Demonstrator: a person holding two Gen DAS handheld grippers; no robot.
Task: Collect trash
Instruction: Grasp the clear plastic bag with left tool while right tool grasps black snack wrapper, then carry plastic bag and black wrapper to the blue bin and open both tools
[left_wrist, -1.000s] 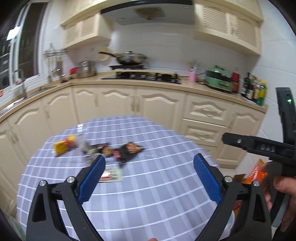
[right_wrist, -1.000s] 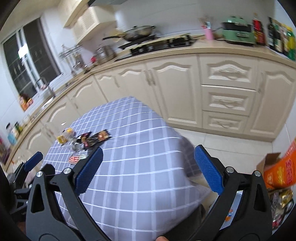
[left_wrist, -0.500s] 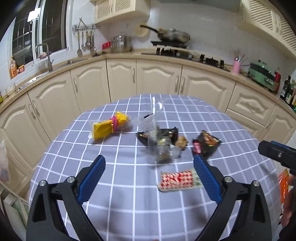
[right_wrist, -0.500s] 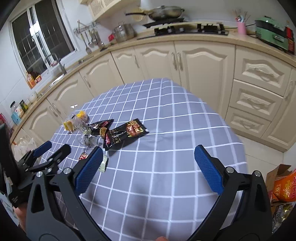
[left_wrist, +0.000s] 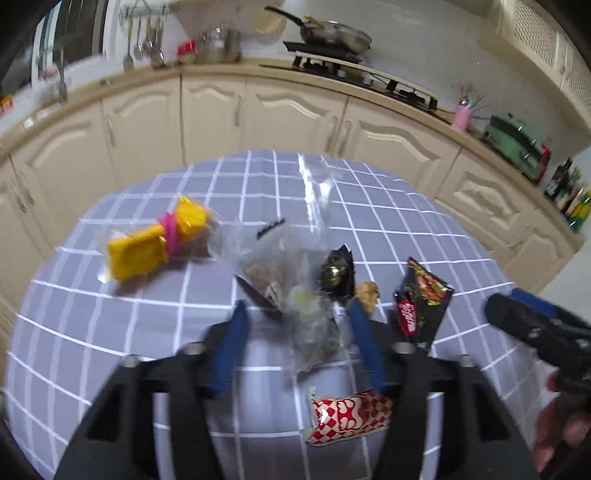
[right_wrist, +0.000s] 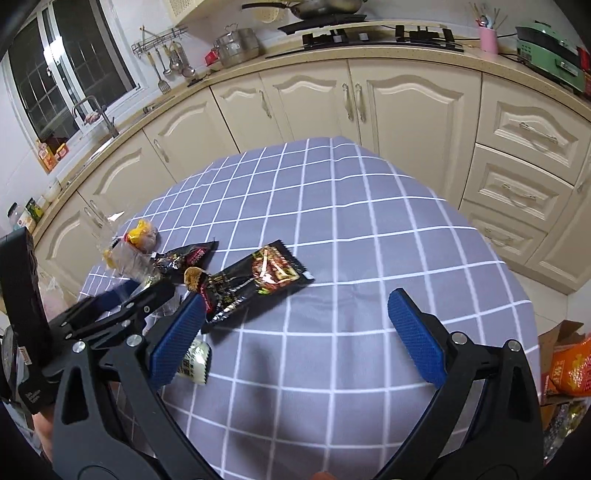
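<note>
The left gripper (left_wrist: 295, 332) sits low over the table (left_wrist: 110, 350), its blue pads spread on either side of a crumpled clear bag (left_wrist: 314, 332); whether they touch the bag cannot be told through the blur. Just below its right finger lies a red-and-white checked wrapper (left_wrist: 347, 417). Right of that finger lies a black-and-red packet (left_wrist: 421, 306), and between the two sits a small brown scrap (left_wrist: 367, 291). A smaller black wrapper (left_wrist: 338, 273) lies against the clear bag. Farther left, apart from the pile, rests a yellow packet with a pink band (left_wrist: 159, 243).

The right gripper (right_wrist: 295, 328) hovers over the near edge of the table (right_wrist: 369, 229) with jaws wide apart, holding nothing. Its left pad is just beside the black-and-red packet (right_wrist: 258, 280), and a pale wrapper (right_wrist: 194, 362) shows under that pad. Beyond the table runs a cream cabinet row (right_wrist: 406, 107) with a wok (left_wrist: 332, 35) on the stove and a green cooker (right_wrist: 546, 48) at the right.
</note>
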